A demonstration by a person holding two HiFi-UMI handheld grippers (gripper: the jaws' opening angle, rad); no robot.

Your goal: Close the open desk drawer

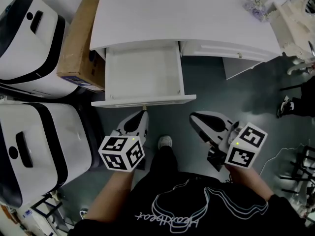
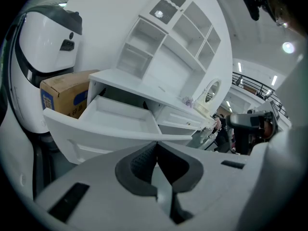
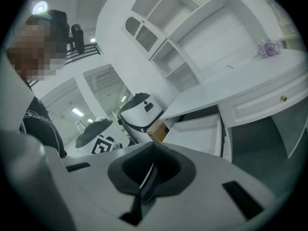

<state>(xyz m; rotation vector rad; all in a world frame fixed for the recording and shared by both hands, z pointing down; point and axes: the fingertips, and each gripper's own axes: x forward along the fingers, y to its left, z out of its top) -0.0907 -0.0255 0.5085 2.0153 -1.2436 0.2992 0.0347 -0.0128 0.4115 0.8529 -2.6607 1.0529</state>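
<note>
— Where's the drawer (image 1: 142, 73) from where you stand?

— Pulled well out from the left half of the white desk (image 1: 197, 14). I can see its bare bottom, and nothing lies in it. A cardboard box (image 1: 78, 38) sits against the desk's left side.

— And the person's two tools?

— Both are held low in front of the desk. The left gripper (image 1: 142, 114) points straight at the drawer front, its tips just short of the small knob (image 1: 144, 107). From here I cannot tell whether they touch it.

— Jaws?

— Pressed together, with nothing between them. The right gripper (image 1: 195, 117) is clenched the same way and just as empty. It hangs off to the right, apart from the drawer and below the desk's shut front panel (image 1: 226, 52).

— Anything else nearby?

— Two large white and black machines (image 1: 34, 146) stand along the left, and there is a little purple bunch of flowers (image 1: 256, 8) on the desktop's far right. The person's shoe (image 1: 165, 142) is on the dark floor between the two grippers.
</note>
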